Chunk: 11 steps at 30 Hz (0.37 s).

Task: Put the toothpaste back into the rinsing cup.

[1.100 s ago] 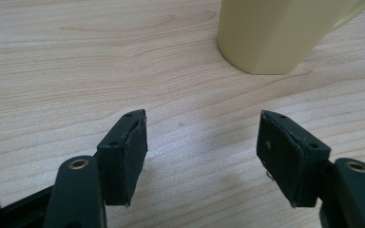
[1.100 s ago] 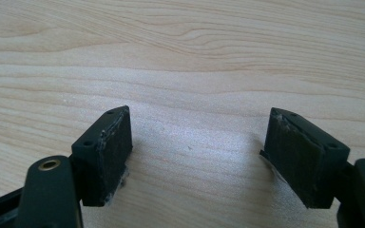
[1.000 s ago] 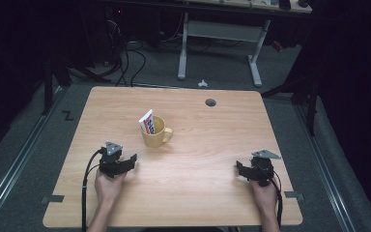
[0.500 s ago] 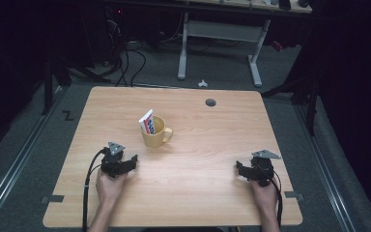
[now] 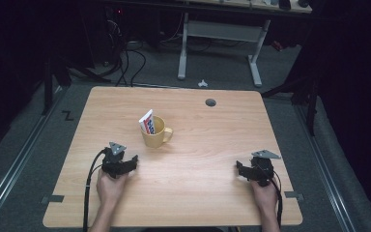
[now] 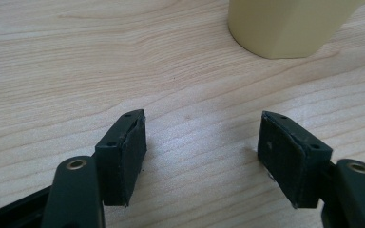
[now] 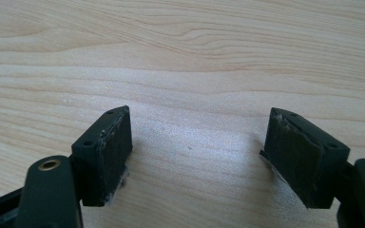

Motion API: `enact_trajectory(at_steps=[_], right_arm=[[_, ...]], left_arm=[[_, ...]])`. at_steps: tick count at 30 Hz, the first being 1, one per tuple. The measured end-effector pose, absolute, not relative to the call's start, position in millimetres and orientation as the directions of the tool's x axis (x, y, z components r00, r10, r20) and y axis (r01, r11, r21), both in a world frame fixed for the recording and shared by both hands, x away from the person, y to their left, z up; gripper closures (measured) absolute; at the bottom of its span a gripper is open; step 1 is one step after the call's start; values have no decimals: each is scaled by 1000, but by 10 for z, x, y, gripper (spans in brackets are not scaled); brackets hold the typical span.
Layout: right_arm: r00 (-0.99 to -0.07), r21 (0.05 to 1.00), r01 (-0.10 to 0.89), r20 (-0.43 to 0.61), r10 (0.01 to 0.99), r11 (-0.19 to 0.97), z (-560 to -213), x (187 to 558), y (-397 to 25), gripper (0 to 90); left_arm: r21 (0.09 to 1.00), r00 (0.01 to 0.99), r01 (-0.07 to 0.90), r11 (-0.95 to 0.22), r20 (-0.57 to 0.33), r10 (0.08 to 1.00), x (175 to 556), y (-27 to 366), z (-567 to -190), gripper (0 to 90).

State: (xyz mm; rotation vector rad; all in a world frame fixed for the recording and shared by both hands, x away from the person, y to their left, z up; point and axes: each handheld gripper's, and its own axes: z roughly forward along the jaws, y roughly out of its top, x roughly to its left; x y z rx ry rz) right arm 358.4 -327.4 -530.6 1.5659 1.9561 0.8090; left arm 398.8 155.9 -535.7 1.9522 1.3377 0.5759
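A yellow mug stands left of the middle of the wooden table, its handle to the right. A white tube with red and blue print leans inside it. My left gripper rests on the table a short way in front and to the left of the mug, open and empty. In the left gripper view the gripper points at bare wood, with the mug's base ahead and to the right. My right gripper lies open near the table's front right, and its own view shows the right gripper over bare wood.
A dark round grommet sits in the tabletop near the far edge. Beyond the table, a white desk frame and cables stand on the dark floor. A hand holds each gripper near the front edge.
The left gripper has edged very slightly to the right. The right gripper, the mug and the tube have not moved.
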Motion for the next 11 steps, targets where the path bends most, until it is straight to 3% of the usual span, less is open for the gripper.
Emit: enact_trajectory(at_steps=[11], right_arm=[[-211,717,678,-19,977,160,-5307,3584,-3274,244]], left_arm=[[745,378,621,-242,-14,926,3989,1547,-5358,316]])
